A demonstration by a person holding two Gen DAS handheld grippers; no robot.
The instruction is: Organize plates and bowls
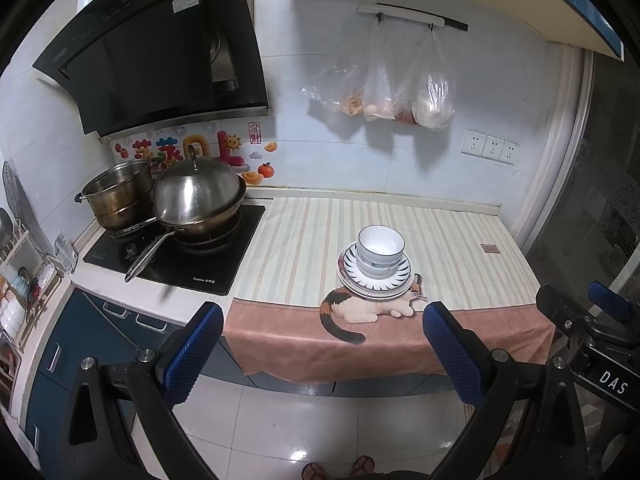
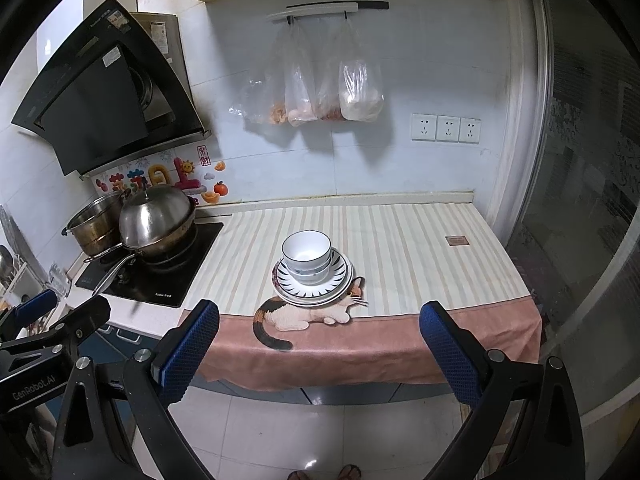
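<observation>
Straight ahead of both sets of jaws, well beyond their tips, sits the stack: white bowls (image 1: 380,250) nested one inside another, resting on a plate with a dark rayed rim (image 1: 376,274), and that plate on plainer plates beneath (image 1: 374,290). How many bowls there are I cannot tell. From the right wrist the same pile shows just left of centre between the jaws, bowls (image 2: 307,254) on top of the rayed plate (image 2: 312,276).

Under it all lies a striped cloth (image 1: 440,240) covering the surface, its pink hem hanging over the front edge, and the printed cat (image 1: 360,310) curls right beside the plates, its head partly tucked under them.

Left gripper (image 1: 322,346): jaws spread wide, nothing between them, hovering off the front edge over the floor. Right gripper (image 2: 318,344): same story, jaws wide apart and holding nothing.

Off to the left of the jaws, a lidded wok (image 1: 196,200) and a steel pot (image 1: 118,196) sit on the black hob (image 1: 200,264). Clear bags (image 2: 316,88) hang from a wall rail, far beyond the jaws.
</observation>
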